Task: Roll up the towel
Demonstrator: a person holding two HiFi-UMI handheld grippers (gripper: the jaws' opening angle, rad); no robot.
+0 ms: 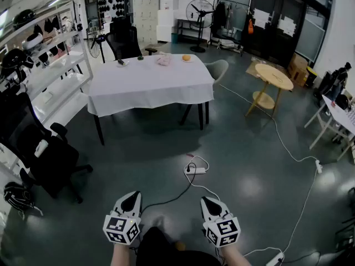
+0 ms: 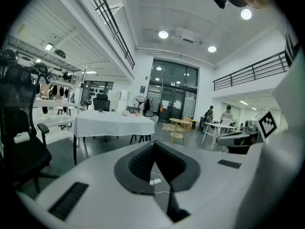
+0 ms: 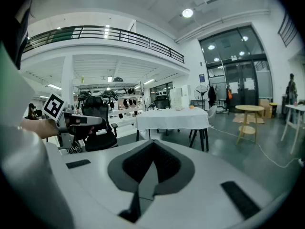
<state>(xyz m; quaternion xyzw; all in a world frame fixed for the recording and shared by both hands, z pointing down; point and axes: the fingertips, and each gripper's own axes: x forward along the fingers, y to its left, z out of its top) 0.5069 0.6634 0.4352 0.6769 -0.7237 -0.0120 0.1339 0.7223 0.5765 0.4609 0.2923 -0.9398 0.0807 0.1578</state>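
Note:
A small pinkish towel (image 1: 164, 60) lies near the far edge of a table under a white cloth (image 1: 150, 85), a long way across the room from me. The left gripper view shows the same towel (image 2: 126, 113) as a small pale lump on that table (image 2: 114, 124). My left gripper (image 1: 132, 197) and right gripper (image 1: 208, 201) are held side by side low at the bottom of the head view, above the grey floor. Both are shut with nothing between the jaws. Each gripper view looks along its own closed jaws toward the table (image 3: 174, 119).
An orange item (image 1: 186, 57) and small dark things (image 1: 121, 62) share the tablecloth. Black office chairs (image 1: 41, 148) and white shelving (image 1: 52, 65) line the left. A power strip (image 1: 195, 170) with cables lies on the floor ahead. A round wooden table (image 1: 273, 76) stands at right.

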